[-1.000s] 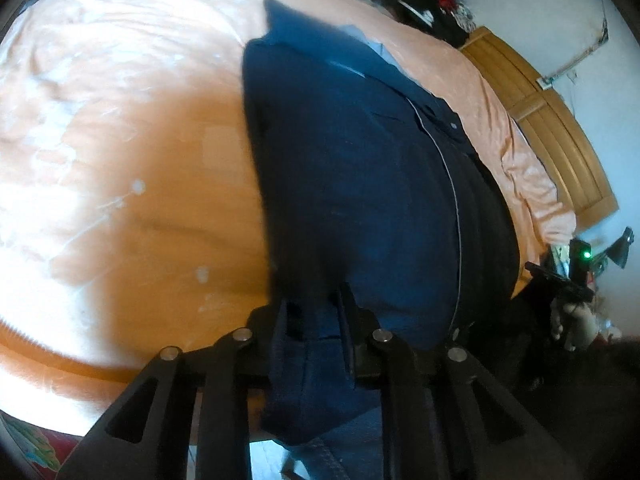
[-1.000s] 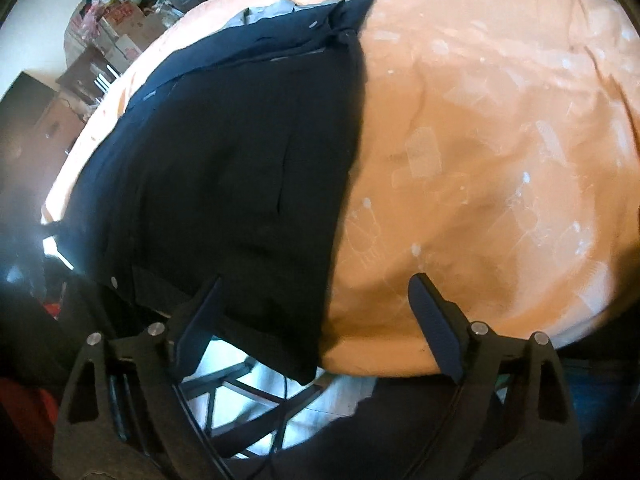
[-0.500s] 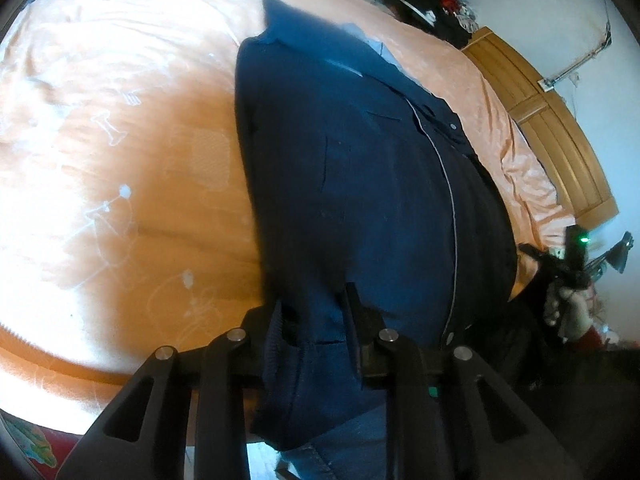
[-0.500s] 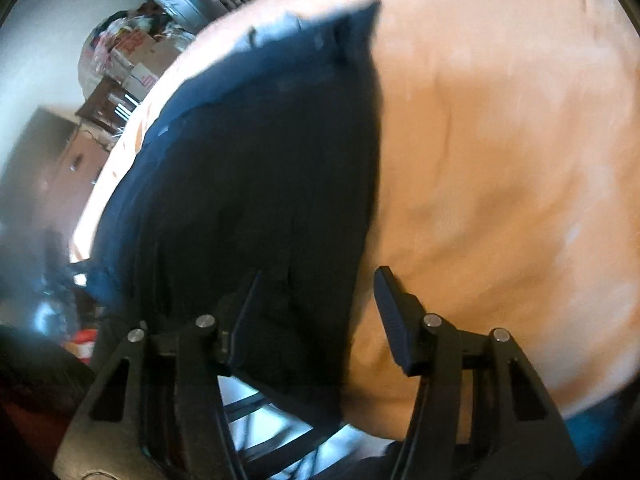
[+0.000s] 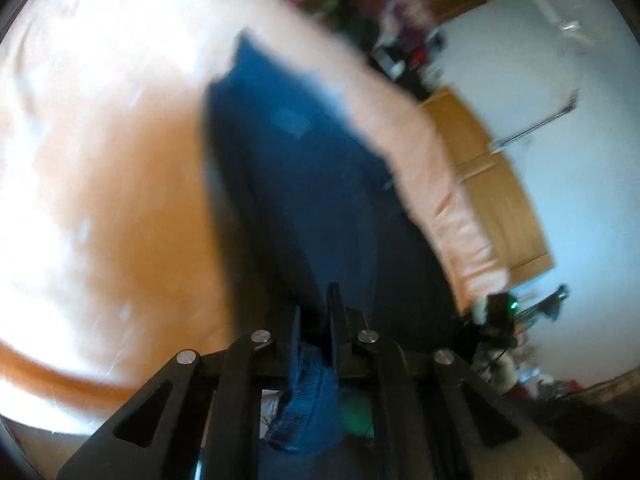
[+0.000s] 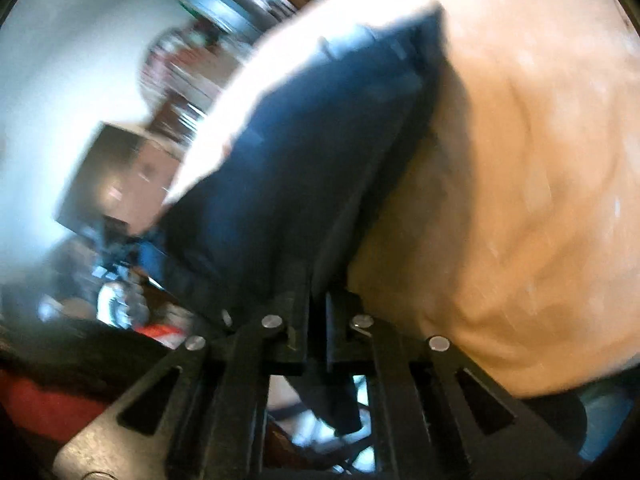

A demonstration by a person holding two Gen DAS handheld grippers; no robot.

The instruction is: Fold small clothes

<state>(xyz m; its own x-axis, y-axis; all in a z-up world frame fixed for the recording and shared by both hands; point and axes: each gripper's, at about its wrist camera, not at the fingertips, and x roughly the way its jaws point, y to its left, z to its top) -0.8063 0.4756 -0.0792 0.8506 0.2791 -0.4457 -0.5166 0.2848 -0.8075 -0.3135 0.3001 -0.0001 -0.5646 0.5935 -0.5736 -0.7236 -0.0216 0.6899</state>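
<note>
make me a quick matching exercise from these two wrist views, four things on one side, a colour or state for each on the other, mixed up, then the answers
Things:
1. left gripper
2. navy shirt
3. bedspread
4. headboard

Colour or state:
A. wooden, against the white wall at the far side of the bed
B. orange, spread under the garment
C. shut on the near hem
D. dark blue, laid lengthwise on the bed, near edge lifted

Pairs: 1-C, 2-D, 3-B, 4-A

The right gripper is shut on the same shirt.
</note>
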